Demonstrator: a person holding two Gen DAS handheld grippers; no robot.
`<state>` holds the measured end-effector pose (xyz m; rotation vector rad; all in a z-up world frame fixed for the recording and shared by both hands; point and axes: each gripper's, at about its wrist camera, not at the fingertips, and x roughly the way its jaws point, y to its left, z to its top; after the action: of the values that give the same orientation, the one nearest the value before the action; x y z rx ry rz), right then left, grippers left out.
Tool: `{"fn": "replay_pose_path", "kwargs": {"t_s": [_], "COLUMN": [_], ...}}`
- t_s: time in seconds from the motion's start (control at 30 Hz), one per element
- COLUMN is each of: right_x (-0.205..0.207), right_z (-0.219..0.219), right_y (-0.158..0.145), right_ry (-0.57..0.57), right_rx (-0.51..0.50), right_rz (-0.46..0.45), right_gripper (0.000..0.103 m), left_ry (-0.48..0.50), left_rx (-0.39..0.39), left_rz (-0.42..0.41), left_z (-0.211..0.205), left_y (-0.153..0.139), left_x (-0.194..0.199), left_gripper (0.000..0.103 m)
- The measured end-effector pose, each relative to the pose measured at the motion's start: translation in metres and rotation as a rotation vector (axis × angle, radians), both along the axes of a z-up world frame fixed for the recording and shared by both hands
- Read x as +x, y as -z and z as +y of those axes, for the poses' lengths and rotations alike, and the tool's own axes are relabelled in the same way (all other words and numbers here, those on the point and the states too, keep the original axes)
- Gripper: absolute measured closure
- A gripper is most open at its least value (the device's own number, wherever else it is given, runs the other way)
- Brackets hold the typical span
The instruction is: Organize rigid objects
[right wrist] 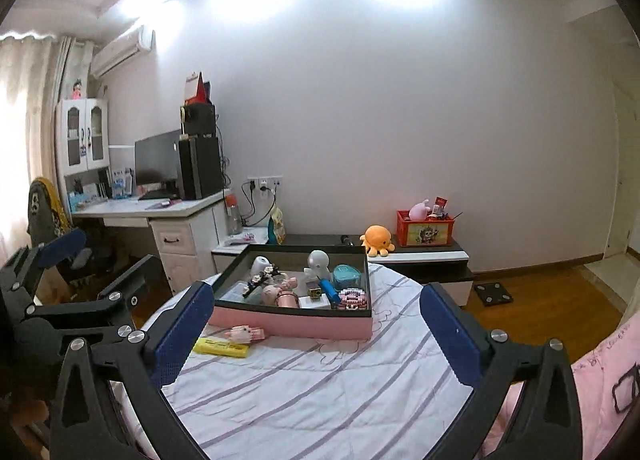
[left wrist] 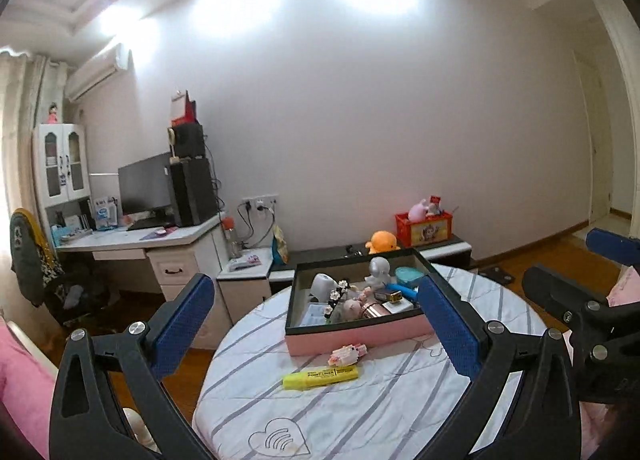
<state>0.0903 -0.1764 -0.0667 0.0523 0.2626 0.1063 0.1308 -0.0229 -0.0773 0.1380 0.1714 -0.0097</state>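
A pink box with a dark rim stands on a round table with a striped white cloth; it also shows in the right wrist view. It holds several small toys and trinkets. In front of it lie a yellow highlighter and a small pink block figure. My left gripper is open and empty, held above the table near the highlighter. My right gripper is open and empty, to the right of the left one, facing the box.
A white desk with a monitor and speakers stands at the back left, with a chair beside it. A low cabinet along the wall carries an orange plush and a red crate. Pink bedding lies at the right.
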Motion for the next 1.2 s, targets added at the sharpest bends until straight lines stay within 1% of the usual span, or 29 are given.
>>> {"fn": "replay_pose_path", "kwargs": {"t_s": [0.07,0.27,0.57,0.83,0.93,1.03,1.13,1.2], "right_x": [-0.009,-0.016,-0.008,0.008,0.017,0.031,0.049,0.067], "right_z": [0.000,0.006,0.014,0.021,0.024,0.027,0.032,0.037], "right_y": [-0.002,-0.004,0.004,0.018,0.027,0.039,0.055,0.070], "right_ry": [0.002,-0.003,-0.008,-0.016,-0.015,-0.018,-0.023,-0.037], "right_rx": [0.008,-0.007,-0.025,-0.033,-0.038,-0.047,-0.049,-0.045], "right_rz": [-0.022,-0.025,-0.001,0.045,0.074,0.119,0.180,0.241], "right_gripper": [0.000,0.000,0.000,0.000,0.000,0.000,0.000,0.000], "left_ry": [0.000,-0.013,-0.022,-0.022,0.004,0.010,-0.018,-0.036], "left_rx": [-0.004,-0.027,-0.037,-0.042,-0.049,-0.068,-0.081,-0.095], "left_rz": [-0.007,-0.008,0.028,0.076,0.117,0.185,0.251,0.291], "left_z": [0.000,0.006,0.015,0.022,0.028,0.040,0.057,0.068], "left_y": [-0.001,-0.003,0.007,0.023,0.035,0.052,0.073,0.086], "left_x": [-0.006,-0.018,-0.009,0.011,0.020,0.035,0.050,0.060], "left_gripper": [0.000,0.000,0.000,0.000,0.000,0.000,0.000,0.000]}}
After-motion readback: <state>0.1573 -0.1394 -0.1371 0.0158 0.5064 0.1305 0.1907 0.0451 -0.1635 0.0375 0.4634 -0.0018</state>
